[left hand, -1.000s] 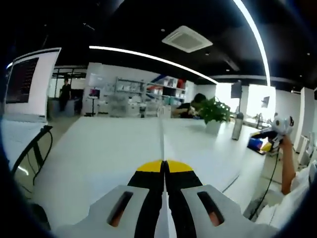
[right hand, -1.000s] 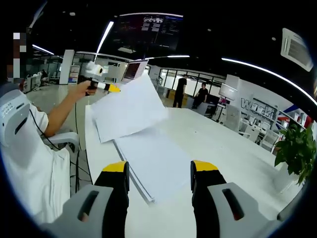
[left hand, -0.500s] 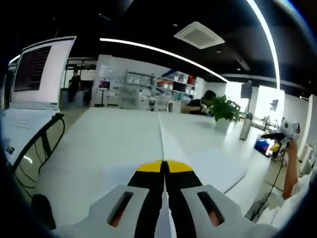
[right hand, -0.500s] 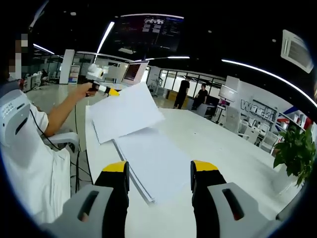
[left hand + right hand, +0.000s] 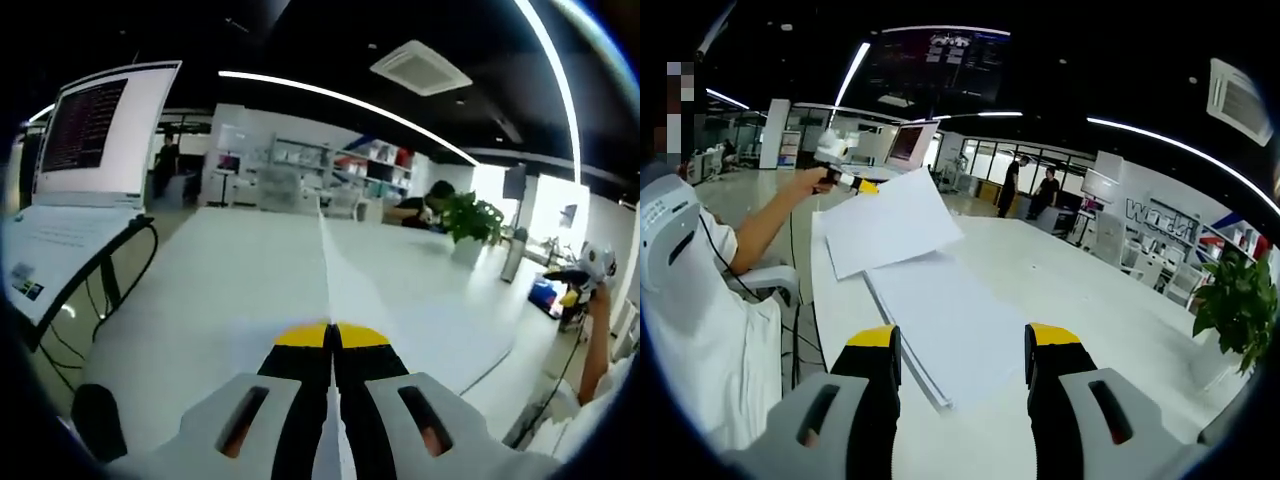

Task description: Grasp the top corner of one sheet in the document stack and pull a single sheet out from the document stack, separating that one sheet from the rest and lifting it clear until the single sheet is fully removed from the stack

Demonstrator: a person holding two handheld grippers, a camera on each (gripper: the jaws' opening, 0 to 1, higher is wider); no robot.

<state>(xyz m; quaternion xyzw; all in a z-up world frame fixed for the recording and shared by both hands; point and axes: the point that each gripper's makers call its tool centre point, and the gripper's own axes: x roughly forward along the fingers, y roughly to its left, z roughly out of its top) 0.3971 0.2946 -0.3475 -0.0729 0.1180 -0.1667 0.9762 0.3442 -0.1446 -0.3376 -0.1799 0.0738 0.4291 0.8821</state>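
My left gripper (image 5: 331, 335) is shut on the corner of a single white sheet (image 5: 325, 250), which I see edge-on as a thin line running away from the yellow tips. In the right gripper view that sheet (image 5: 890, 222) hangs lifted and tilted above the document stack (image 5: 950, 320), apart from it, held at its top corner by the left gripper (image 5: 862, 183) in a person's hand. The stack lies flat near the table's left edge. My right gripper (image 5: 963, 345) stands open just above the stack's near end, with nothing between its jaws. The right gripper (image 5: 580, 280) also shows small at far right.
An open laptop (image 5: 95, 135) and black cables (image 5: 120, 290) sit at the left. A potted plant (image 5: 1235, 300) stands on the white table (image 5: 1100, 290) at far right. People stand in the background (image 5: 1010, 180). The person's sleeve (image 5: 690, 330) is close on the left.
The lifted sheet has tilted flatter and dropped a little in the right gripper view. The left gripper's camera has swung, bringing the laptop more into its view. The right gripper has not moved.
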